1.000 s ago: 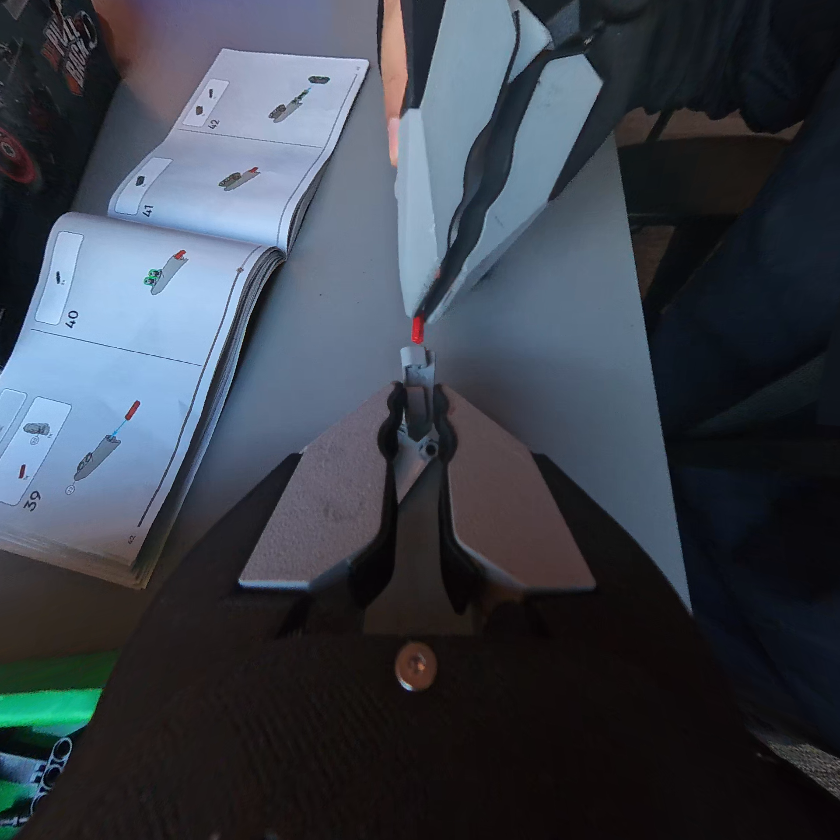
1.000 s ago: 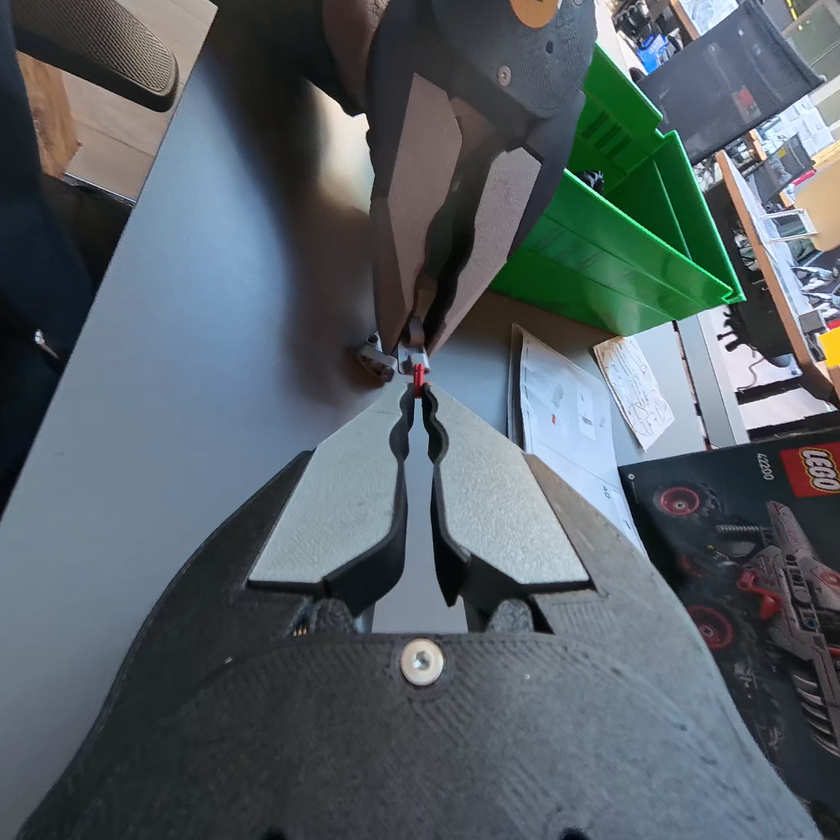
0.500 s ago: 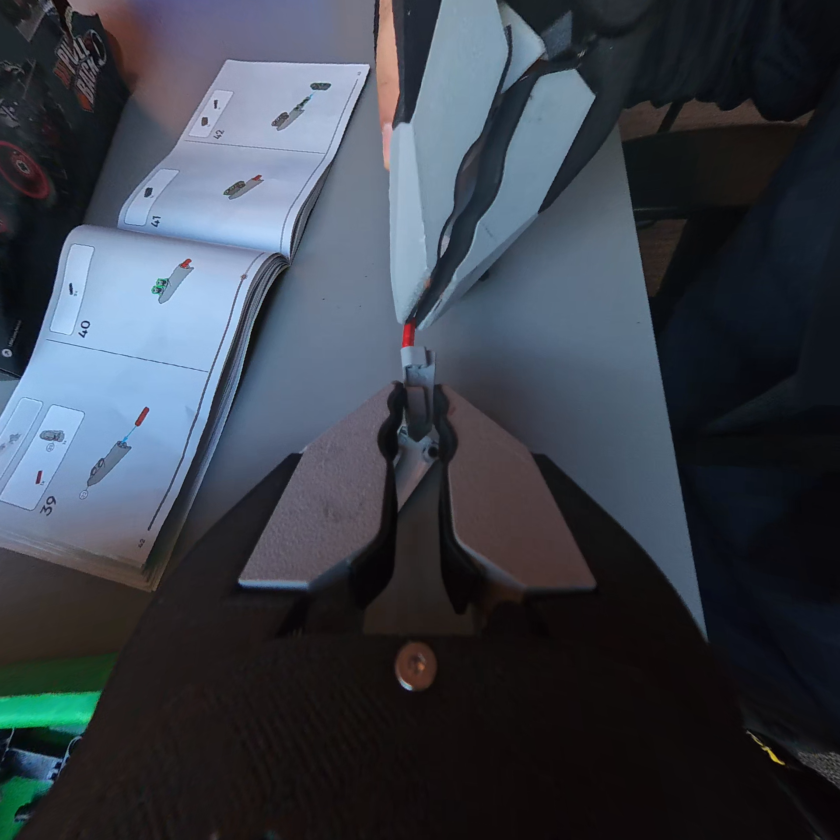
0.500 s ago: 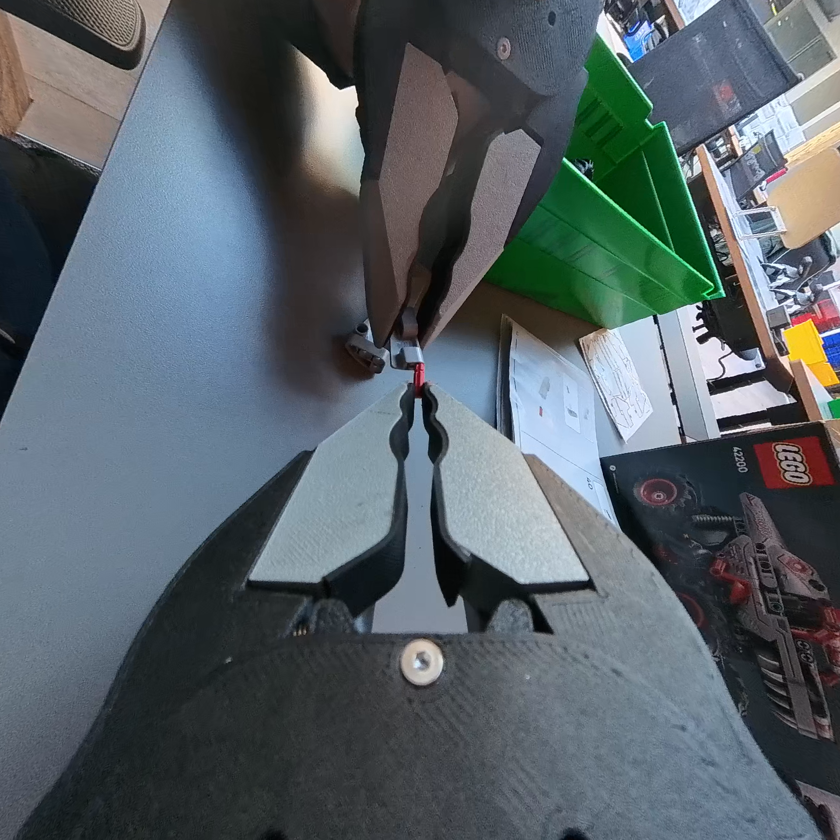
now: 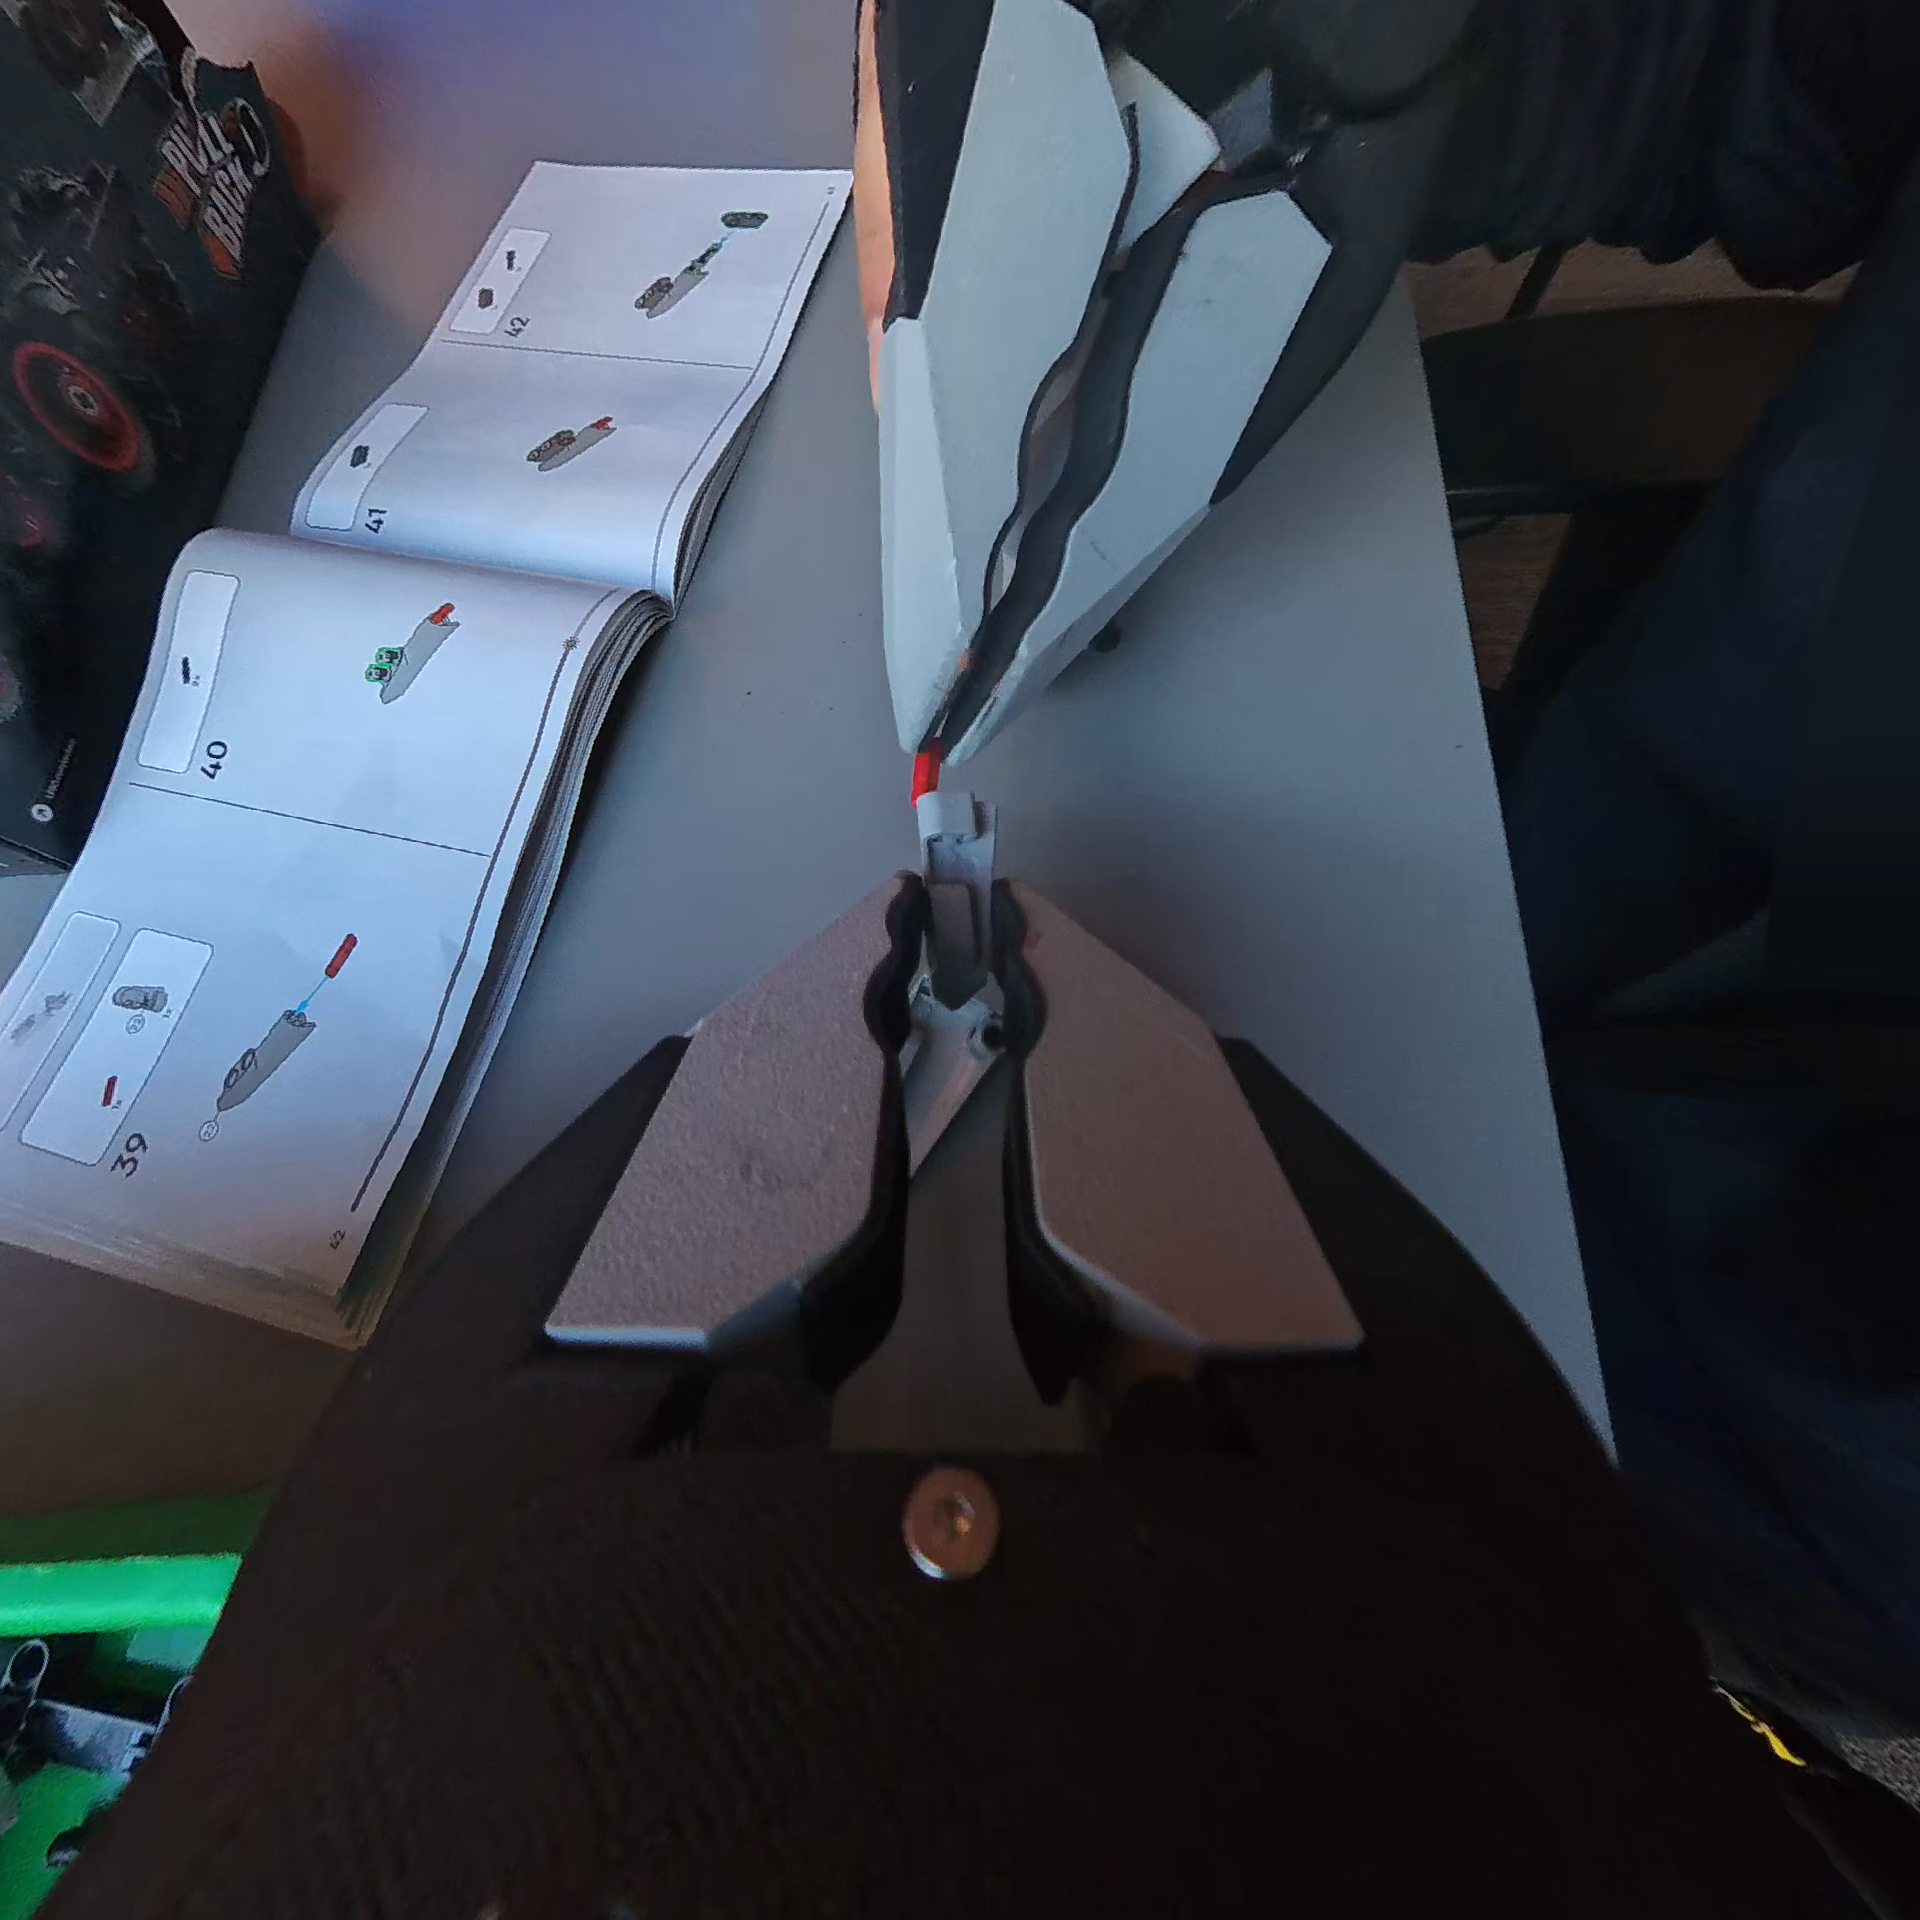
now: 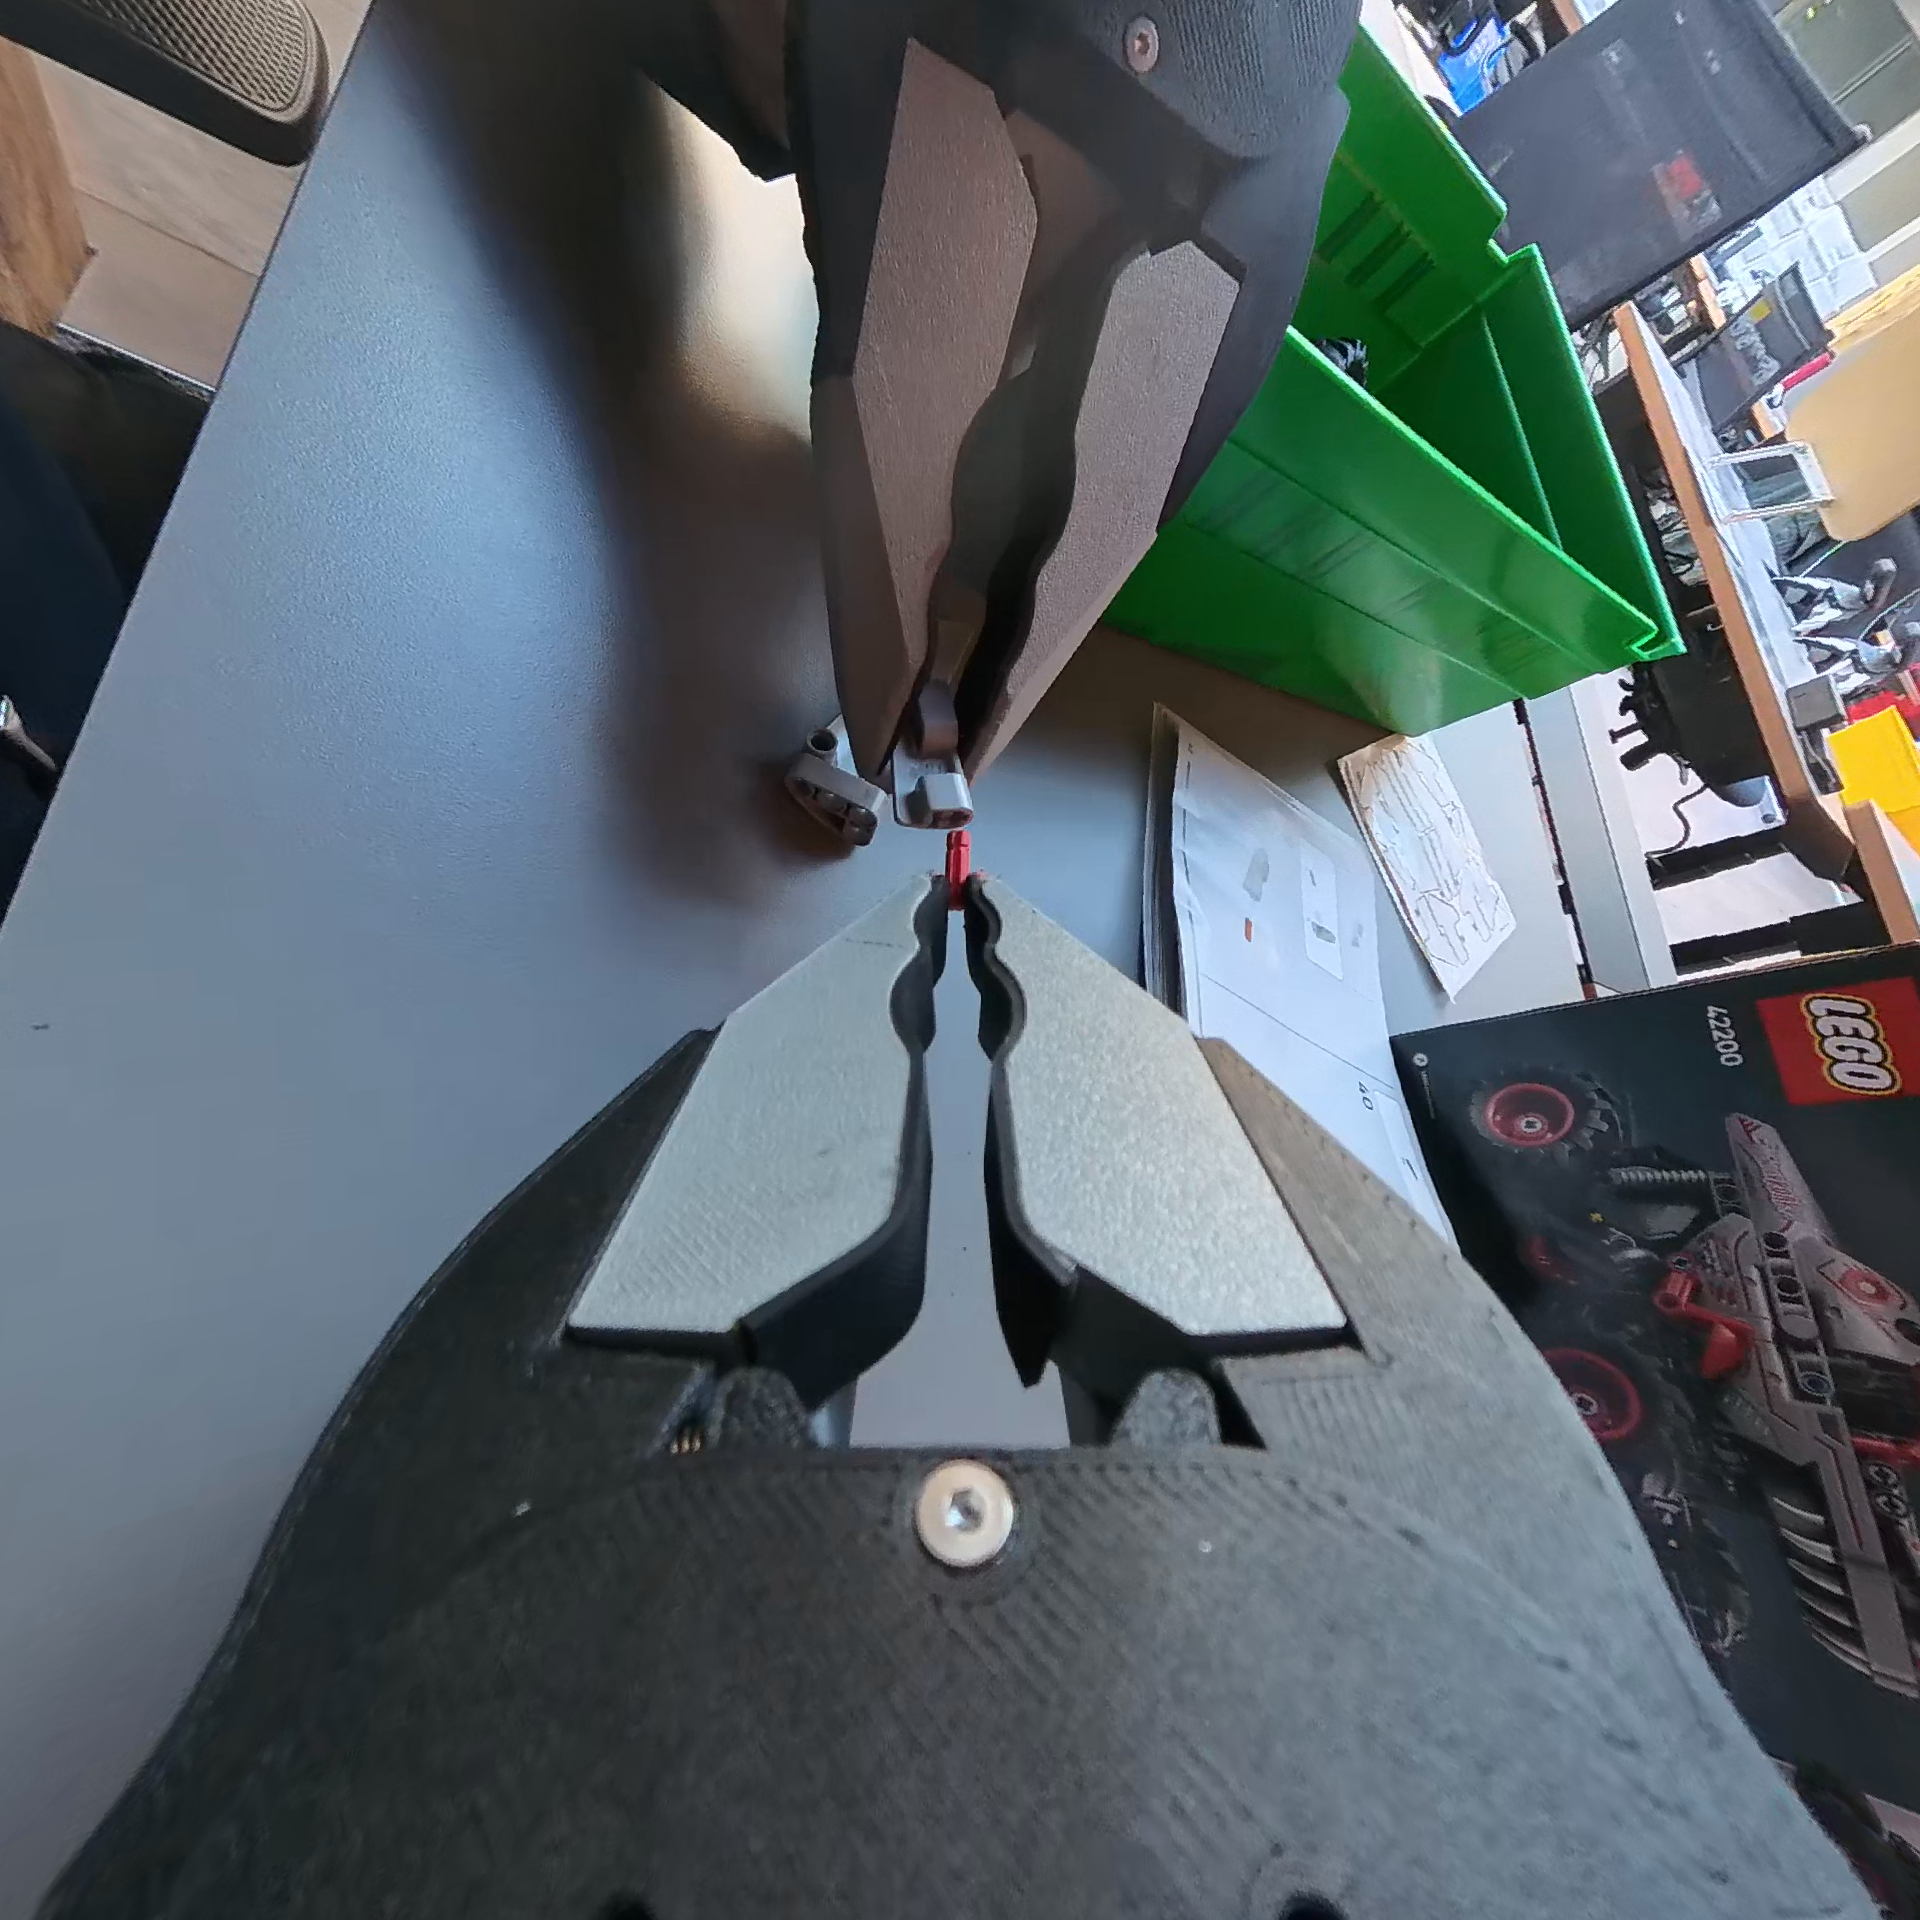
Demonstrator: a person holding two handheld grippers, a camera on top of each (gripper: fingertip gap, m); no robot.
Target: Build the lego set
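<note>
My left gripper [image 5: 956, 888] is shut on a grey lego piece [image 5: 951, 831], whose end sticks out past the fingertips. My right gripper [image 6: 951, 883] is shut on a small red pin [image 6: 956, 862] held just above the grey table [image 6: 364, 727]. The two grippers face each other tip to tip. The red pin [image 5: 925, 774] meets the open end of the grey piece [image 6: 930, 795]. The right gripper [image 5: 940, 743] comes in from above in the left wrist view, and the left gripper [image 6: 914, 748] does so in the right wrist view. A grey beam end [image 6: 831, 798] shows beside the left fingertips.
An open instruction booklet [image 5: 416, 675] lies left of the grippers. A lego box [image 6: 1714, 1247] and a sticker sheet [image 6: 1423, 852] lie past it. Green bins [image 6: 1403, 499] stand behind the left gripper. The table edge [image 5: 1455, 727], a chair [image 6: 187, 73] and a seated person's dark clothing are close by. Left and right tips are no more than a few centimetres apart.
The red pin closed a small gap and now sits at the grey piece's end. Both grippers stay shut and have barely moved.
</note>
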